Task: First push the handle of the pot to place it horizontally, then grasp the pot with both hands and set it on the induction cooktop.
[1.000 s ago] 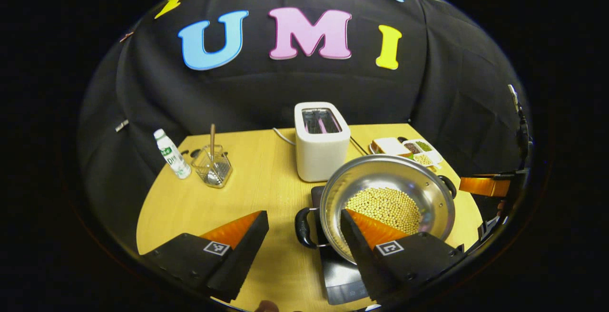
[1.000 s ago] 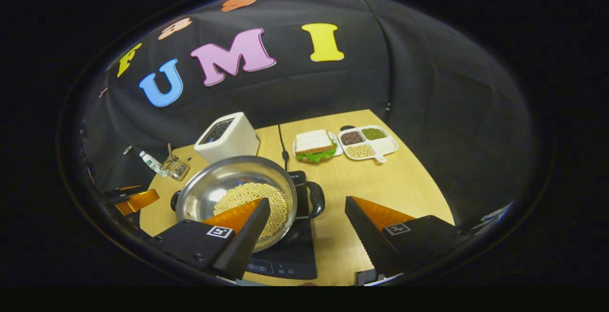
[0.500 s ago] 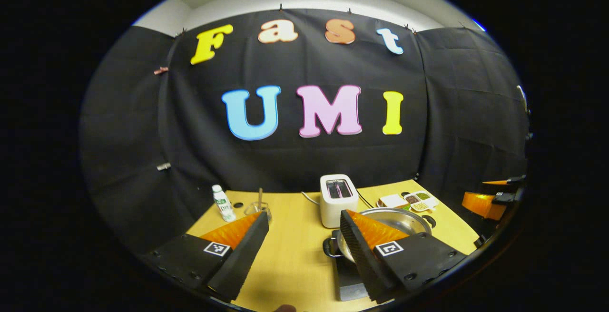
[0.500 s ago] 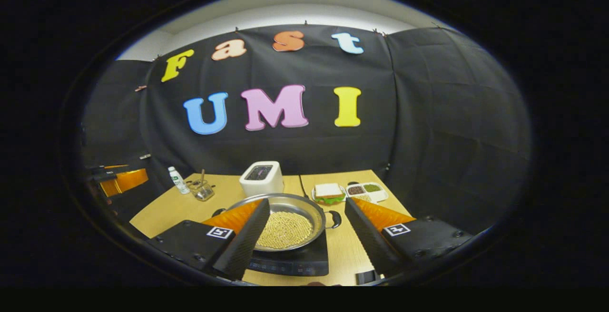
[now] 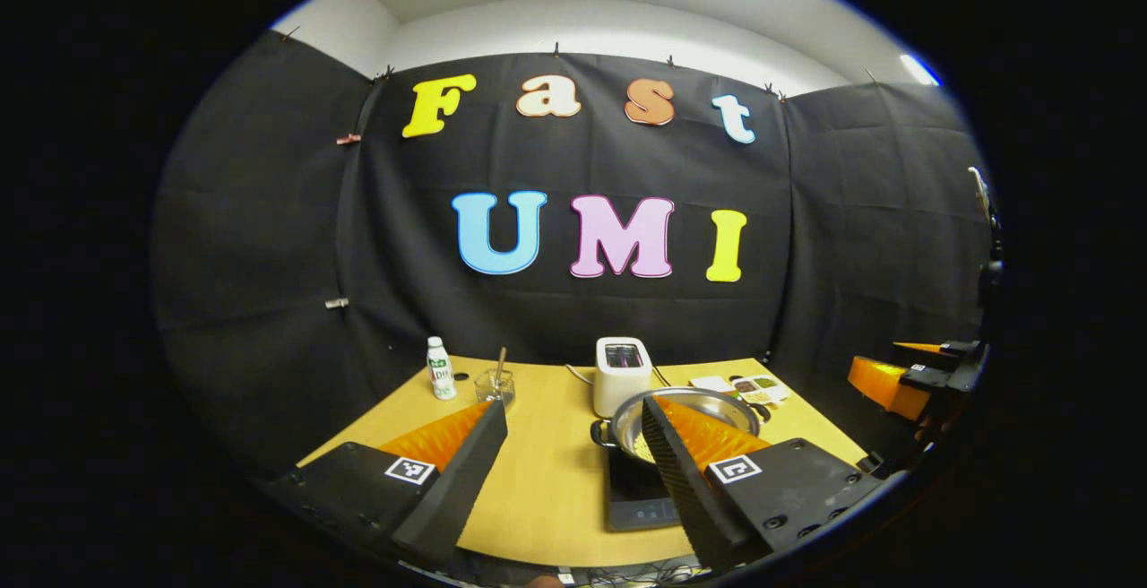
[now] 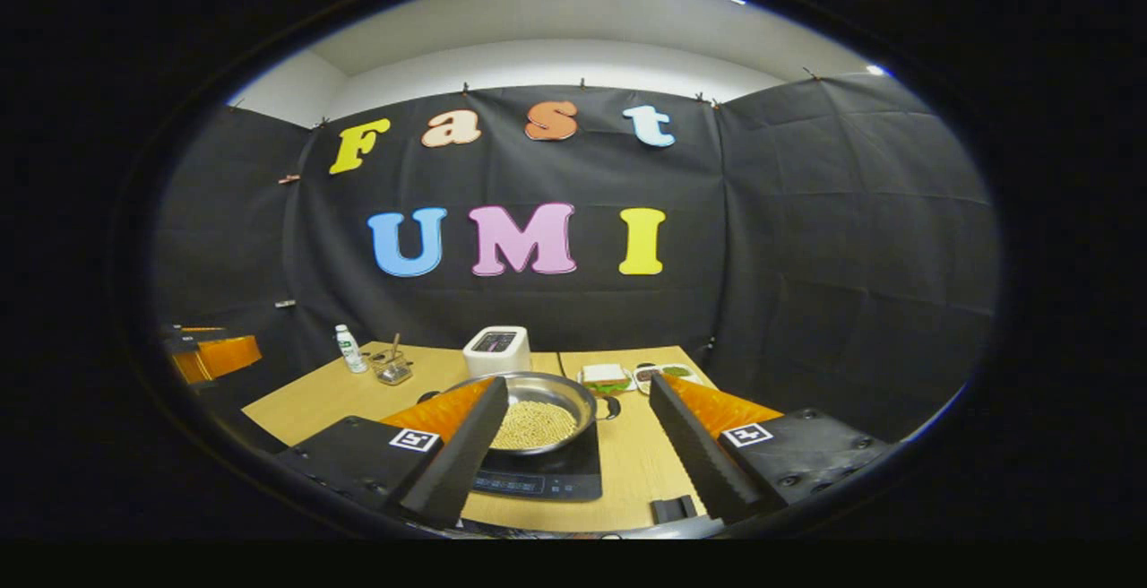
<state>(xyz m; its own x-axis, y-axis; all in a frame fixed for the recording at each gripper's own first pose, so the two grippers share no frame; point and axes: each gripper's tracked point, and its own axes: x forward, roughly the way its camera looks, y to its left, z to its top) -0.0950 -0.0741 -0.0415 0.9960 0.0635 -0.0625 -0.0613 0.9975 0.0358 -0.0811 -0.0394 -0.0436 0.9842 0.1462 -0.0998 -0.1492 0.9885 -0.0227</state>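
A steel pot (image 6: 548, 393) holding yellow beans (image 6: 535, 425) sits on the black induction cooktop (image 6: 538, 479). Its black side handles point left (image 5: 599, 433) and right (image 6: 611, 407). In the left gripper view the pot (image 5: 708, 402) is partly hidden behind my own right-hand finger, with the cooktop (image 5: 638, 500) below it. My left gripper (image 5: 573, 409) is open, empty and well back from the table. My right gripper (image 6: 578, 384) is open and empty too, away from the pot. Each gripper also shows at the other view's edge: the right gripper (image 5: 887, 382) and the left gripper (image 6: 215, 355).
On the wooden table (image 5: 547, 471) behind the pot stands a white toaster (image 5: 622, 373). A small bottle (image 5: 439, 368) and a glass with a stick (image 5: 495, 384) are at the far left. A sandwich plate (image 6: 607, 378) and a divided bean tray (image 5: 757, 388) lie at the far right.
Both grippers have drawn back and up from the pot, still open. The pot stays on the cooktop and looks smaller and farther off.
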